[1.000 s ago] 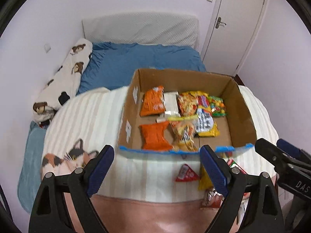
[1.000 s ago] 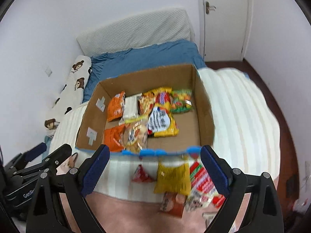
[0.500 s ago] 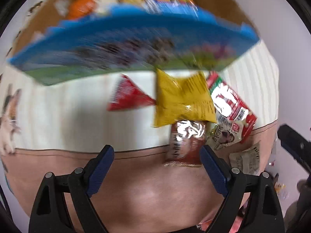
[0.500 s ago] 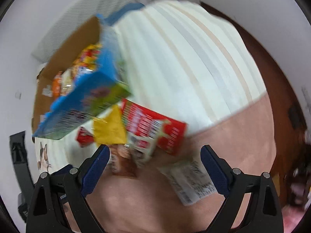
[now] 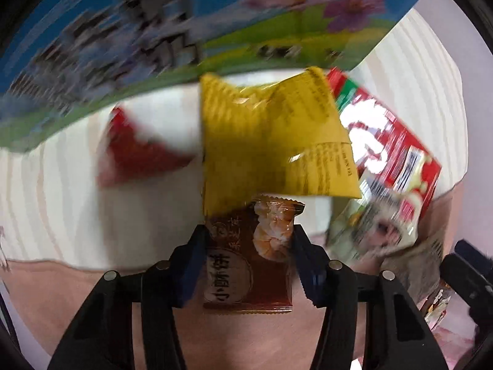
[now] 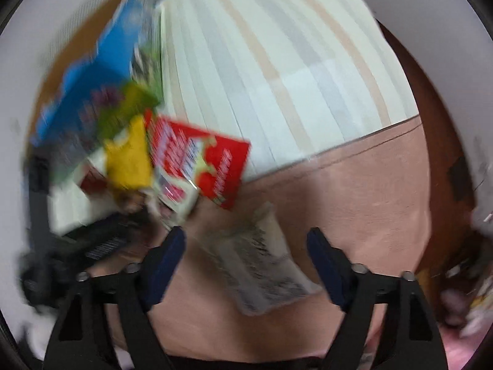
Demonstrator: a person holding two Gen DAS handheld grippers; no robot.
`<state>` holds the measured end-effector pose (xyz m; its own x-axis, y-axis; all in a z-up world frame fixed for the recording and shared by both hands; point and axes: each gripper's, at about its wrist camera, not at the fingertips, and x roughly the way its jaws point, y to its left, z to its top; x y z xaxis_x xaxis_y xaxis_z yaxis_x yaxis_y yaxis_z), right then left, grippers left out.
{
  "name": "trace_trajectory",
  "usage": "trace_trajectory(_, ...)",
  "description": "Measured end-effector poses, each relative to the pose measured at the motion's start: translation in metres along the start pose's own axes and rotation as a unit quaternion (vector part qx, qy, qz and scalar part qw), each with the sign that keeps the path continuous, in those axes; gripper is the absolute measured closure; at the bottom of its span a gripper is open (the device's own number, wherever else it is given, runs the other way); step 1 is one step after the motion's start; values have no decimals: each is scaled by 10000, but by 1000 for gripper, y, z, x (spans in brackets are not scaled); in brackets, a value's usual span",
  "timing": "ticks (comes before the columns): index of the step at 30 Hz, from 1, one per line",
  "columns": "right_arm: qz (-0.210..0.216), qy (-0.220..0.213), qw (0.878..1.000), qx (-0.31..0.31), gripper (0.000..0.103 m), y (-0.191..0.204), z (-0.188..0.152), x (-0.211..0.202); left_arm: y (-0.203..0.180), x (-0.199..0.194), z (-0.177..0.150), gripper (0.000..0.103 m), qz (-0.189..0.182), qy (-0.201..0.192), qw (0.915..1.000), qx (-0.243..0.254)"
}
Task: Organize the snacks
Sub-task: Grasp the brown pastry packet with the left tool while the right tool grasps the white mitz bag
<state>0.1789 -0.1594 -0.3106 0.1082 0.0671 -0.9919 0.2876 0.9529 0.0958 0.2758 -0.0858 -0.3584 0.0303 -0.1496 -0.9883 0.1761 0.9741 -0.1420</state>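
In the left wrist view my left gripper (image 5: 249,240) is closed around a brown snack packet (image 5: 246,265) with a shrimp picture, one jaw touching each side. Past it lie a yellow packet (image 5: 271,135), a small red triangular packet (image 5: 135,151) and a red-and-white packet (image 5: 388,141), all in front of the blue printed wall of the cardboard box (image 5: 154,30). In the right wrist view my right gripper (image 6: 246,246) is open, its jaws on either side of a grey-white packet (image 6: 265,265) lying on the pink cover. The view is blurred.
The snacks rest on a striped cream sheet (image 6: 277,61) over a pink cover (image 6: 339,200). The left gripper's black body (image 6: 101,240) shows at the left of the right wrist view. Brown floor (image 6: 446,123) lies beyond the bed's right edge.
Both grippers have dropped down and in toward the loose packets. The left jaws have narrowed from wide open onto the brown packet. The right gripper now straddles the grey-white packet.
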Motion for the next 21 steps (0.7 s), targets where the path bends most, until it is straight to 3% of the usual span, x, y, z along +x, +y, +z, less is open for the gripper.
trace_trajectory(2, -430, 166, 9974, -547, 10, 10, -7, 13, 10, -2, -13, 51, 13, 33, 10000, -48)
trace_trajectory(5, -723, 383, 9908, -1078, 10, 28, -17, 35, 26, -3, -34, 51, 43, 136, 9998, -162)
trace_trajectory(8, -985, 440, 9874, -1156, 12, 35, -25, 57, 44, -4, -55, 51, 67, 237, 9992, -317)
trace_trajectory(10, -958, 325, 9899, -998, 23, 37, -29, 59, 55, -2, -67, 51, 131, 281, 9987, -409)
trace_trajectory(16, 25, 444, 9974, -573, 34, 61, -43, 59, 84, -1, -86, 51, 141, 277, 9965, -780)
trace_trajectory(19, 347, 631, 9960, -522, 34, 78, -48, 64, 93, -1, -88, 49, 157, 234, 9960, -846)
trace_trajectory(21, 342, 698, 9952, -601, 33, 88, -51, 67, 97, 0, -87, 49, 172, 222, 9960, -844)
